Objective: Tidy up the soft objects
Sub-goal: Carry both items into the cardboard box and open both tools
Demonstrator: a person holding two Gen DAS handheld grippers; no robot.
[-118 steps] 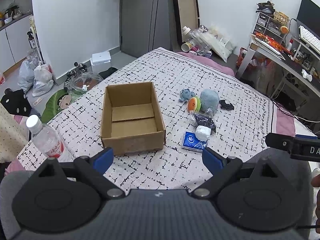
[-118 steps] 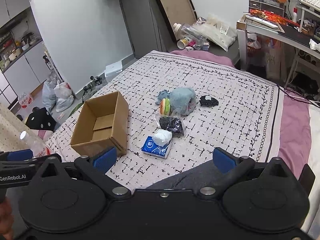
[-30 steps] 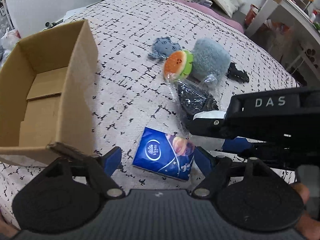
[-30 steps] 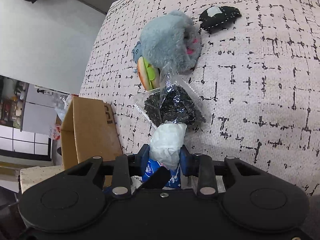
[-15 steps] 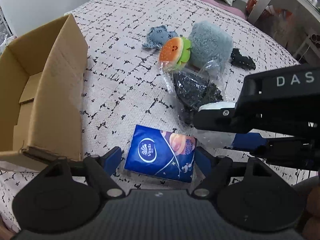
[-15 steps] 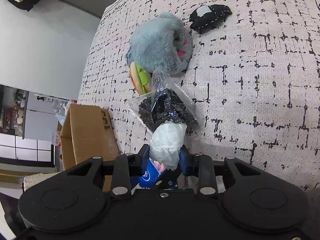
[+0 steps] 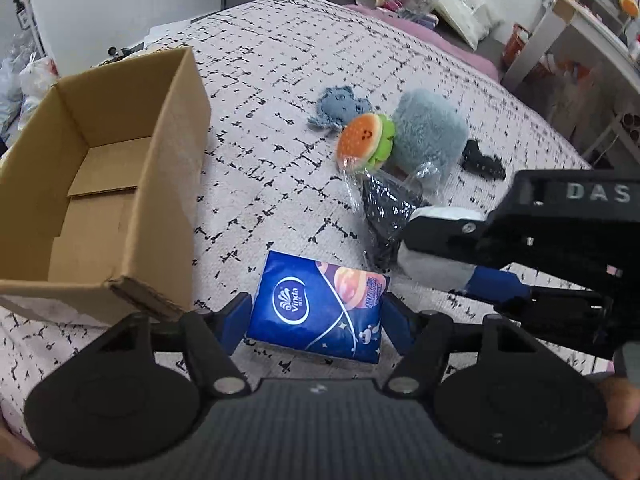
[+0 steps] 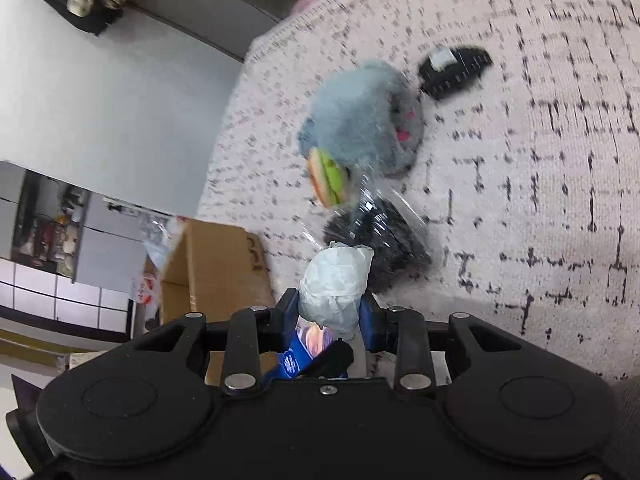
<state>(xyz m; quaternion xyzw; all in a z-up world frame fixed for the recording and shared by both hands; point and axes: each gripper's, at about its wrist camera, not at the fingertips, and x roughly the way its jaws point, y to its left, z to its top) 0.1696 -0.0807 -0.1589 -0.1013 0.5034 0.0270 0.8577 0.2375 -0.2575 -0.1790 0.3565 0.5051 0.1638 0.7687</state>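
Observation:
My left gripper (image 7: 316, 318) stands around a blue Vinda tissue pack (image 7: 320, 308) on the bed; its blue pads touch or nearly touch both sides of the pack. My right gripper (image 8: 330, 308) is shut on a white soft bundle (image 8: 334, 284), also seen from the left wrist (image 7: 432, 260), held just above the bedspread. Beyond lie a clear bag of dark items (image 7: 390, 208), a burger plush (image 7: 364, 140), a grey-blue furry plush (image 7: 426, 134), a small blue plush (image 7: 338, 110) and a black item (image 7: 482, 162).
An open, empty cardboard box (image 7: 100, 184) stands on the bed to the left of the pack; it also shows in the right wrist view (image 8: 216, 268). The patterned bedspread (image 7: 280, 60) stretches beyond. A desk and clutter stand at the far right.
My left gripper has moved forward and its pads have narrowed onto the tissue pack. My right gripper has lifted slightly with the white bundle and its view has shifted.

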